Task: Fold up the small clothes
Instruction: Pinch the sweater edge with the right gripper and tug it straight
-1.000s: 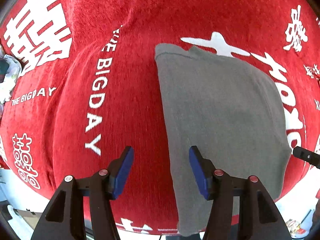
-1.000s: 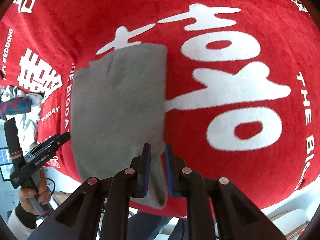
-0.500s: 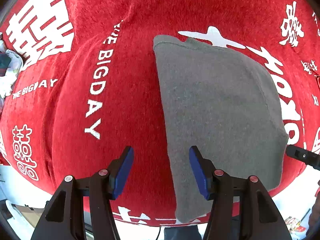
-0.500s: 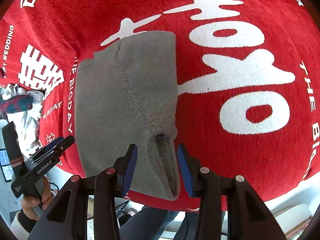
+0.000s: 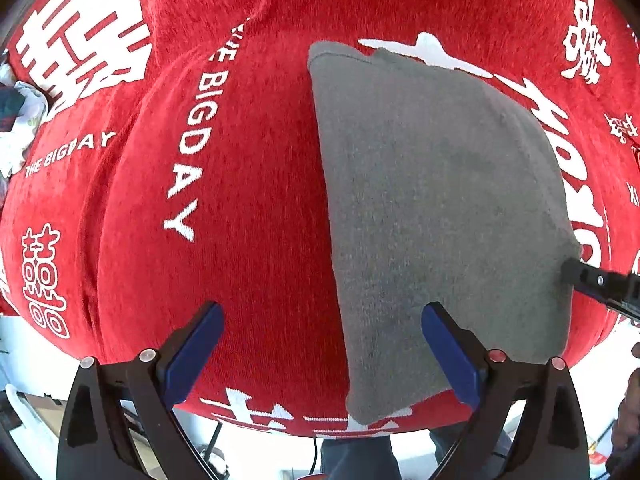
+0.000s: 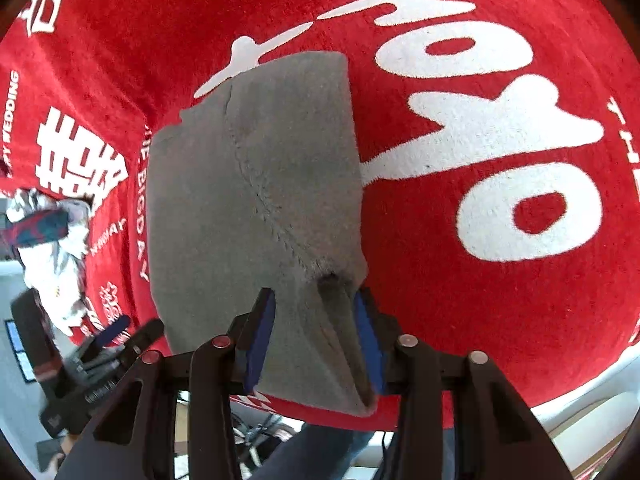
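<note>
Both grippers spread wide over the folded grey garment.

Right gripper (image 6: 316, 334), low centre of its frame, jaws apart, straddling the grey garment (image 6: 256, 208) at its near right corner without pinching it. Left gripper (image 5: 322, 354) gapes too, one blue pad over the garment's (image 5: 432, 216) left edge. Cloth lies flat, centre frame, on the red blanket (image 5: 256, 208) with white lettering.

Black gripper (image 5: 320, 354) frames (blue pads (image 5: 450, 354))
</note>
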Motion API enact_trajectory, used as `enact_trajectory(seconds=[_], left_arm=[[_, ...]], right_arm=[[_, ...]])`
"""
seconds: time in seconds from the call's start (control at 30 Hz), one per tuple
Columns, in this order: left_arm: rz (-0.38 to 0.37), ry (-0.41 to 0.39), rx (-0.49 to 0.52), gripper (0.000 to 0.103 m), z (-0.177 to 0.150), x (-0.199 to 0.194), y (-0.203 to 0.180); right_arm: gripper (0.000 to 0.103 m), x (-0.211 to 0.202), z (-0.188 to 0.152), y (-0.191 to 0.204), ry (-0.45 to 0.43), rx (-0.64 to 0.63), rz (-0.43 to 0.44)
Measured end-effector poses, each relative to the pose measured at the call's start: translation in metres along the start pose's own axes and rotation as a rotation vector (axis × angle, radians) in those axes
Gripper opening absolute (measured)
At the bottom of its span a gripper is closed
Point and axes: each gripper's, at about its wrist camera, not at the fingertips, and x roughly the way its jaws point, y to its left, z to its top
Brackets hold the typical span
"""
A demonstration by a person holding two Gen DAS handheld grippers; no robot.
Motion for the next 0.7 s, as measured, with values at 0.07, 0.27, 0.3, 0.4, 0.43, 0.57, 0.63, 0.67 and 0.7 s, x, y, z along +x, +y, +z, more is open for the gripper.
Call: enact_trajectory(seconds=[0.07, 0.27, 0.3, 0.4, 0.43, 0.57, 0.63, 0.67, 0.7], left_arm=[[0.004, 0.002, -0.001, 0.099, -0.001, 0.000, 0.001], [0.016, 0.004, -0.002, 0.099, -0.003, 0.002, 0.003], [0.022, 0.008, -0.003, 0.099, -0.003, 0.003, 0.003], [0.046, 0.007, -0.004, 0.099, -0.004, 0.004, 0.004], [0.048, 0.006, -0.006, 0.099, -0.004, 0.004, 0.004], [0.055, -0.006, -0.023, 0.099, -0.005, 0.003, 0.007], [0.049, -0.008, -0.040, 0.099, -0.005, 0.003, 0.009], [0.051, -0.007, -0.048, 0.099, -0.004, 0.003, 0.011], [0.054, -0.005, -0.054, 0.099, -0.005, 0.003, 0.012]], right_arm=[[0.008, 0.003, 0.001, 0.001, 0.000, -0.009, -0.018], [0.008, 0.018, -0.005, 0.003, 0.011, -0.073, -0.114], [0.008, 0.018, -0.005, 0.003, 0.011, -0.072, -0.115], [0.008, 0.017, -0.007, 0.006, 0.008, -0.091, -0.128], [0.008, 0.017, -0.007, 0.007, 0.008, -0.099, -0.134], [0.008, 0.018, -0.010, 0.008, 0.006, -0.101, -0.158], [0.008, 0.019, -0.011, 0.009, 0.008, -0.107, -0.169], [0.008, 0.019, -0.012, 0.011, 0.009, -0.115, -0.178], [0.008, 0.019, -0.012, 0.012, 0.010, -0.121, -0.187]])
